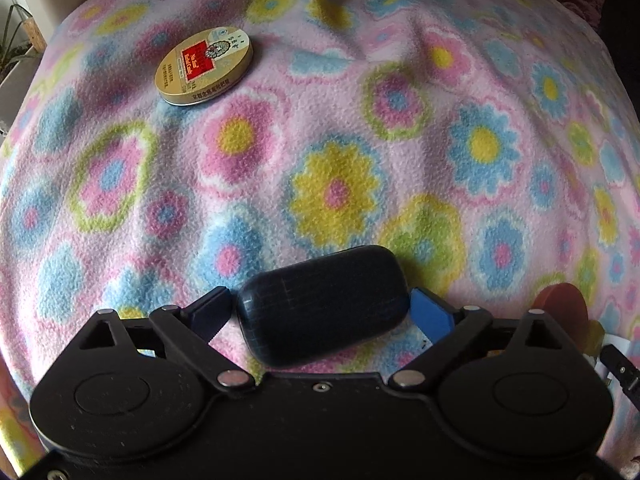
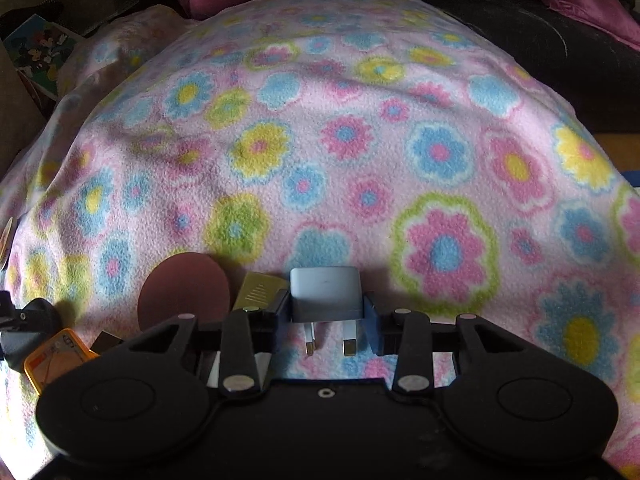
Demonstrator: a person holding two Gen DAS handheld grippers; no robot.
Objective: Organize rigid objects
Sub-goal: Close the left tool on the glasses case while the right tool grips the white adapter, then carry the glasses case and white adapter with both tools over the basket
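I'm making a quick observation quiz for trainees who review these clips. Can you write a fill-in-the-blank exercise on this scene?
1. The oval tin is gold with a ____ label.
2. The plug held in the right gripper shows ____ metal pins.
3. The blanket under everything is printed with ____.
4. The case between the fingers of the left gripper is dark ____.

Missing words: red; two; flowers; blue.
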